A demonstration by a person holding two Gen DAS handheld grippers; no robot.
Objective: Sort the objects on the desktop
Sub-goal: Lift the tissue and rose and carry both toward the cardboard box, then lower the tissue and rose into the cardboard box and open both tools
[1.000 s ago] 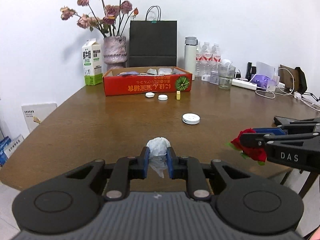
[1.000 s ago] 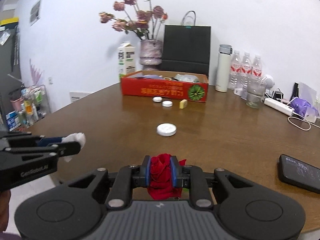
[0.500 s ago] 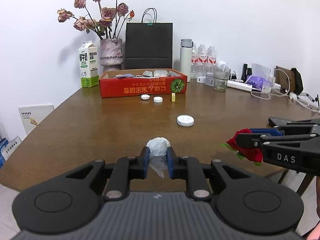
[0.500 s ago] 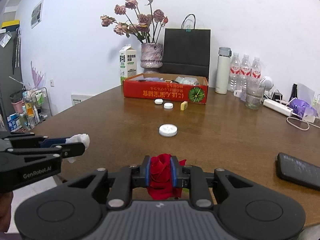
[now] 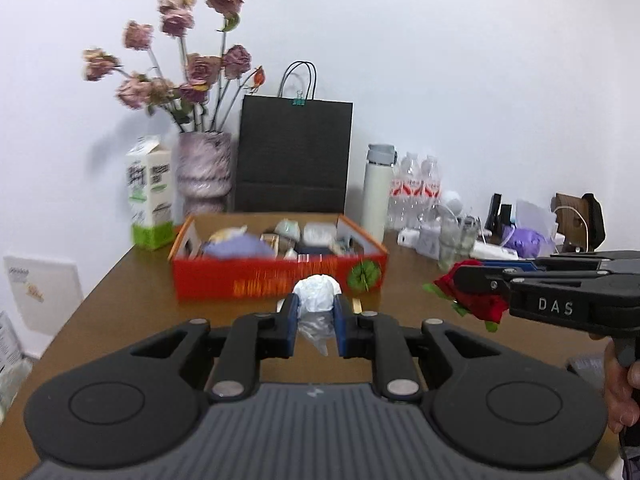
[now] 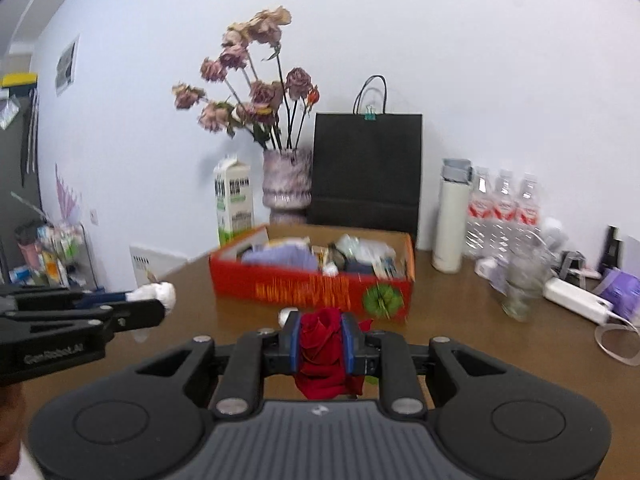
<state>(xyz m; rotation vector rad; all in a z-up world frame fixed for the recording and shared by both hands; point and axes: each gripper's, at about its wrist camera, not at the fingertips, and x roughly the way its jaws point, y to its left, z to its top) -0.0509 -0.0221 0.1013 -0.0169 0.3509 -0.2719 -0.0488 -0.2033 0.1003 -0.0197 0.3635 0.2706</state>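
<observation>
Table (image 5: 120,280) of brown wood against white wall. Left gripper (image 5: 316,320) clamped on white crumpled wad (image 5: 317,294); right gripper (image 6: 322,342) clamped on red rose (image 6: 322,344). Just beyond both, red box (image 6: 312,286) full of clutter. Farther back: vase (image 6: 287,182), black bag (image 6: 366,168), milk carton (image 5: 150,196), bottles (image 6: 504,206).

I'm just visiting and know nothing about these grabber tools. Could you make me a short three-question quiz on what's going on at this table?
1. What does the left gripper hold?
2. True or false: the right gripper is empty.
3. The red box is: A) empty, B) already holding items, C) closed.

Key:
1. A crumpled white wad.
2. False; it is shut on a red rose.
3. B.
</observation>
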